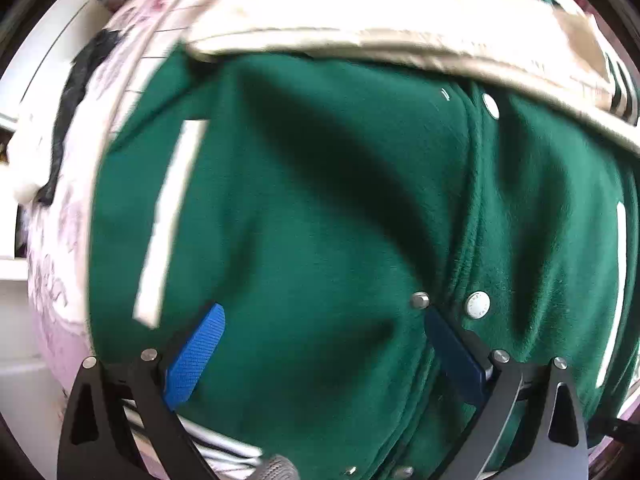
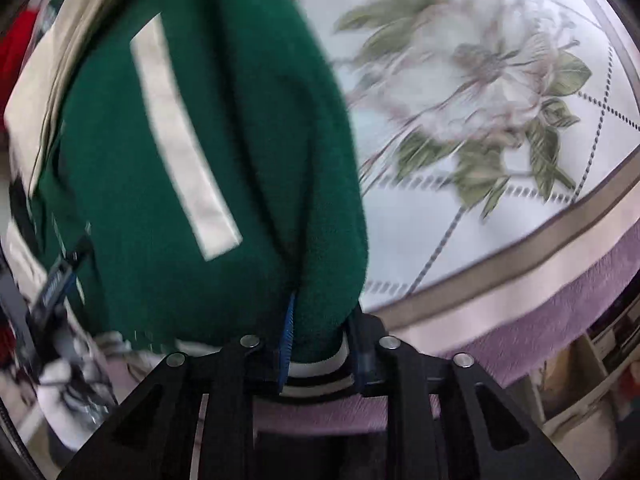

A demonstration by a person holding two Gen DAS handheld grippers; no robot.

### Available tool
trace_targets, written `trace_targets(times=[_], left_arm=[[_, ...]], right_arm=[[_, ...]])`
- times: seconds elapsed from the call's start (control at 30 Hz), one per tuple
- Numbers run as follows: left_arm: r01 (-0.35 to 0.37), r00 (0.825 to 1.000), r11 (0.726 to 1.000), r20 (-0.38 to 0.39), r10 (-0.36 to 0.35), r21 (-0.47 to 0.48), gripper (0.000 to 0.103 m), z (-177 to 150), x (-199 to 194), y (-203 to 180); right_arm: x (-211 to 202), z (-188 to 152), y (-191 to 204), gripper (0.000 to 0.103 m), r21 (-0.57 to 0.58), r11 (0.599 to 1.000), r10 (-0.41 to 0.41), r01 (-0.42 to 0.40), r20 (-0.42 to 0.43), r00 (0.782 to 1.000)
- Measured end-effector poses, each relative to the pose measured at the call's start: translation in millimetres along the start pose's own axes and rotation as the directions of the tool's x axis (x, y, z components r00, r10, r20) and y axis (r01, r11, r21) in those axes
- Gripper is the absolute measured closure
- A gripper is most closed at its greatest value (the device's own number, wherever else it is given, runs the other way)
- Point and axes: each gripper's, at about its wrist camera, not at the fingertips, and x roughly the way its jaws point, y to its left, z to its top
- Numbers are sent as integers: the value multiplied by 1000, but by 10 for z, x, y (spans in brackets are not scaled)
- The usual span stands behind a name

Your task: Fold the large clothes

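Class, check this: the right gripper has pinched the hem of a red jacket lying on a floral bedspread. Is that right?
Not quite. The jacket is green, with cream stripes; the right wrist view shows it. The rest holds: the right gripper is shut on its hem, and the jacket lies on the floral bedspread.

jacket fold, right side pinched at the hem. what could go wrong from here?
1. The right tongs pinch only the edge of the green jacket near its striped hem; thick fabric might slip out mid-fold.
2. The left tongs stand open over the jacket, pinning nothing, so it may drag across the floral bedspread.
3. The cream sleeve could bunch.
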Motion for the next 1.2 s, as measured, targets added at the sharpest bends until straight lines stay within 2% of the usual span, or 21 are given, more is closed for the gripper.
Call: trace_targets(times=[0.1, 0.13, 0.17, 0.23, 0.37, 0.4, 0.5, 0.6, 0.63, 0.67, 0.7, 0.73, 0.8, 0.83, 0.87, 0.9, 1.0, 1.07, 1.1, 1.2], left_arm=[[-6, 998, 999, 69, 9, -46, 0, 61, -325, 80], [-4, 995, 998, 100, 11, -60, 0, 93, -465, 35], [-5, 993, 998, 115, 12, -65, 0, 114, -528, -56], [-7, 989, 997, 148, 17, -71, 0, 188, -638, -220], [-18, 992, 998, 122, 26, -66, 0, 528, -435, -788], [-33, 993, 998, 114, 40, -62, 0, 561, -431, -831], [-87, 992, 994, 83, 92, -62, 0, 709, -100, -899], [-118, 992, 988, 33, 122, -98, 0, 749, 151, -936], [-112, 993, 986, 31, 117, -122, 0, 740, 179, -909], [-103, 994, 984, 31, 109, -147, 0, 727, 183, -884], [-97, 994, 981, 28, 103, -168, 0, 725, 191, -849], [-91, 995, 978, 26, 98, -189, 0, 700, 182, -831], [-85, 995, 970, 27, 93, -228, 0, 665, 199, -816], [-86, 995, 967, 28, 95, -239, 0, 657, 208, -812], [-92, 994, 964, 27, 101, -250, 0, 645, 201, -810], [-106, 993, 961, 22, 115, -255, 0, 651, 189, -801], [-202, 978, 953, 11, 210, -227, 0, 602, 1, -918], [-246, 965, 948, 43, 259, -201, 0, 489, -252, -1062], [-264, 959, 946, 56, 278, -187, 0, 410, -389, -1155], [-332, 934, 936, 96, 343, -119, 0, 109, -751, -1532]], right_arm=[[-340, -13, 82, 61, -34, 999, -16, 17, 41, 999], [-443, 26, 129, 54, -45, 999, -21, 24, 64, 998], [-663, 213, 313, 51, -62, 997, -31, 38, 110, 993], [-978, 392, 303, 51, -102, 992, -52, 69, 167, 985], [-1266, 931, 279, 51, -156, 981, -76, 119, 253, 964], [-1288, 1136, 317, 51, -166, 977, -86, 136, 275, 957], [-1174, 1799, 430, 51, -229, 947, -146, 224, 313, 938], [-1047, 2362, 442, 51, -314, 915, -165, 255, 287, 944], [-1010, 2524, 443, 64, -356, 908, -127, 219, 262, 956], [-1022, 2602, 403, 90, -367, 917, -69, 159, 247, 967], [-1049, 2701, 300, 91, -354, 934, 37, 39, 204, 978], [-1060, 2775, 156, 92, -302, 951, 117, -59, 178, 977], [-1030, 2901, -211, 95, -183, 963, 229, -200, 154, 961], [-979, 2961, -452, 97, -101, 953, 298, -286, 135, 945], [-930, 2994, -497, 97, -91, 945, 325, -315, 124, 938], [-921, 3072, -431, 97, -119, 945, 318, -305, 115, 941], [-1094, 3091, -289, 74, -233, 952, 221, -198, 76, 972], [-1289, 3041, -262, 35, -300, 947, 149, -114, 95, 984], [-1388, 3016, -262, 30, -338, 937, 131, -88, 108, 986], [-1709, 2897, -396, 28, -426, 905, 74, -8, 139, 987]])
